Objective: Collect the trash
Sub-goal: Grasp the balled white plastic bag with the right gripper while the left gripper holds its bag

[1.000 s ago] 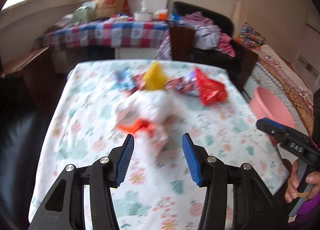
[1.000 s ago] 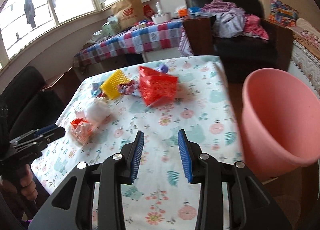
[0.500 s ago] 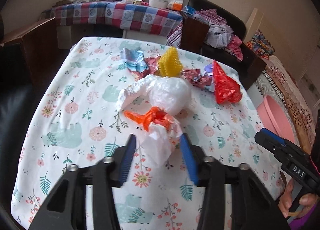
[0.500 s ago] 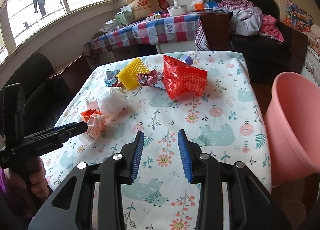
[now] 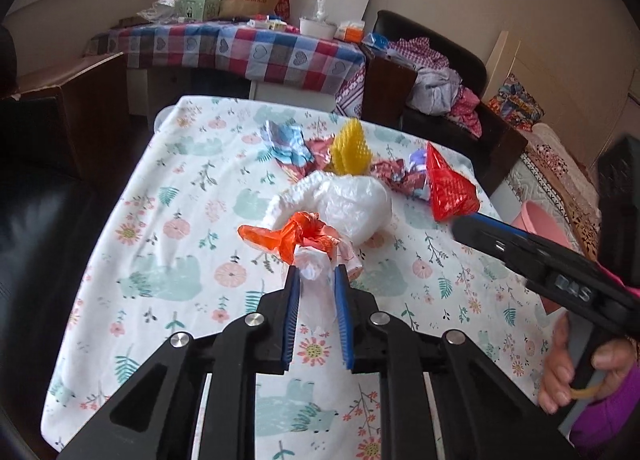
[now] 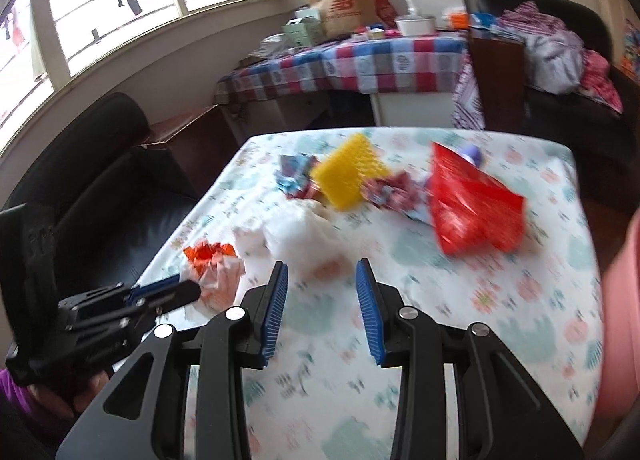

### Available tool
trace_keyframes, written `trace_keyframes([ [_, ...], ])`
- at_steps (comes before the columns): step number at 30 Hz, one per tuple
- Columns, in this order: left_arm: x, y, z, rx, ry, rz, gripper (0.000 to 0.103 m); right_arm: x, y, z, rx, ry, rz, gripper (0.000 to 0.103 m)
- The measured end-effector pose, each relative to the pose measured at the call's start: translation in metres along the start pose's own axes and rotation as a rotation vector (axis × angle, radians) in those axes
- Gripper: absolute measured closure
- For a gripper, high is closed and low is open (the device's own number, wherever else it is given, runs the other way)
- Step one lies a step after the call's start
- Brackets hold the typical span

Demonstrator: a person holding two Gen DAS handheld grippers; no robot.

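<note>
My left gripper (image 5: 316,280) is shut on the near end of a crumpled white-and-orange plastic bag (image 5: 304,238) on the floral tablecloth (image 5: 168,272). Behind it lie a white plastic bag (image 5: 352,204), a yellow mesh piece (image 5: 352,152), a red mesh bag (image 5: 448,188) and foil wrappers (image 5: 288,144). My right gripper (image 6: 322,276) is open and empty above the table, near the white bag (image 6: 296,228). The orange-and-white bag (image 6: 214,268) shows at its left, with the red bag (image 6: 476,208) and yellow piece (image 6: 348,172) farther back.
A pink bin (image 5: 540,220) stands off the table's right edge; its rim also fills the right edge of the right wrist view (image 6: 620,320). A black sofa (image 6: 112,196) is on the left. A checked-cloth table (image 5: 240,48) with clutter stands behind.
My left gripper moved forward and closed on the orange-and-white bag. My right gripper swung left and forward over the table and stays open.
</note>
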State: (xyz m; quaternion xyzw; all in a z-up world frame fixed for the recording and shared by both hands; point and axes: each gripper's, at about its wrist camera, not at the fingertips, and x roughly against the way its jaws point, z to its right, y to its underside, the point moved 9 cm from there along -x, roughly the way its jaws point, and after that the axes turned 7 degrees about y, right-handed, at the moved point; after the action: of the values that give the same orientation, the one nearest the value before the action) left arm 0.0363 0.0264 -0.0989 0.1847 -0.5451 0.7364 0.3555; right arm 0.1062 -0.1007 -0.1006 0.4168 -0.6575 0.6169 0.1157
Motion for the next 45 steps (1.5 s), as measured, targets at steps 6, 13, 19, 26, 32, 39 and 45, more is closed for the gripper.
trace_keyframes([
  [6, 0.007, 0.001, -0.009, 0.003, 0.000, 0.014, 0.087, -0.030, -0.020, -0.022, 0.045, -0.028, -0.024, 0.067],
  [13, 0.008, 0.002, -0.020, 0.028, -0.011, 0.014, 0.087, -0.066, -0.025, -0.026, 0.085, 0.019, -0.064, 0.067],
  [19, 0.010, 0.002, -0.023, 0.034, -0.017, 0.018, 0.086, -0.077, -0.008, -0.031, 0.105, 0.011, -0.115, 0.070],
  [26, 0.013, 0.002, -0.017, 0.020, -0.021, 0.024, 0.086, -0.055, 0.001, -0.030, 0.083, -0.011, -0.078, 0.088],
  [32, 0.017, -0.002, -0.009, 0.002, -0.022, 0.035, 0.086, -0.023, 0.006, -0.023, 0.063, -0.018, -0.044, 0.090],
  [39, 0.018, -0.009, 0.011, -0.030, -0.006, 0.046, 0.086, 0.019, 0.011, 0.003, -0.009, -0.007, 0.005, 0.090],
  [45, 0.011, -0.015, 0.044, -0.088, 0.036, 0.051, 0.086, 0.048, 0.018, 0.036, -0.068, 0.046, 0.045, 0.090],
])
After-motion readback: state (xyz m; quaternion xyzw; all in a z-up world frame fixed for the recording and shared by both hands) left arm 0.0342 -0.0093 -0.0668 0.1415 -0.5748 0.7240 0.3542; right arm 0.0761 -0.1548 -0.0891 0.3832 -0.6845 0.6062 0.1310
